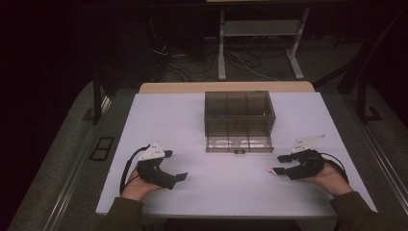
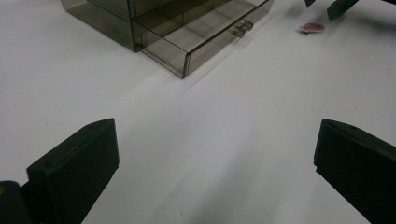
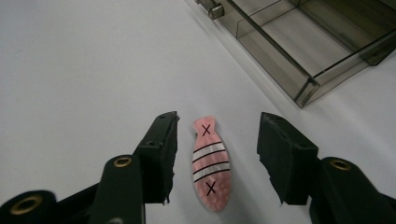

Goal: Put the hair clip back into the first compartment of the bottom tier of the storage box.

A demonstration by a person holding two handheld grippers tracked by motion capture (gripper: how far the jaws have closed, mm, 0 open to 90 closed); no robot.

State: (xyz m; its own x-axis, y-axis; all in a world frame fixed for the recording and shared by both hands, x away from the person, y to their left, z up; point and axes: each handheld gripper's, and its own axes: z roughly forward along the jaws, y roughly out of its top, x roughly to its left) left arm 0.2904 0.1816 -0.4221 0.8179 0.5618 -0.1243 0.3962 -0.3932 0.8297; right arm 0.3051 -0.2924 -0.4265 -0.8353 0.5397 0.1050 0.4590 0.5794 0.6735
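Pink fish-shaped clip (image 3: 211,164), striped white and black with an X at each end, flat on the white table (image 1: 168,125), directly between the two jaws of the right gripper (image 3: 215,158). Jaws apart on either side of it, a gap left on each flank, nothing gripped. Seen from the high view at the table's front right, just ahead of the right gripper's tips, near the front right corner of the smoky clear box (image 1: 239,114). Lowest drawer (image 1: 239,143) of that box pulled out toward the person, small knob at its front. Across the table, at front left, left gripper (image 1: 179,177) resting low with jaws spread wide, empty, well apart from the clip. Right hand (image 1: 332,177) and left hand (image 1: 137,187) each around a gripper.
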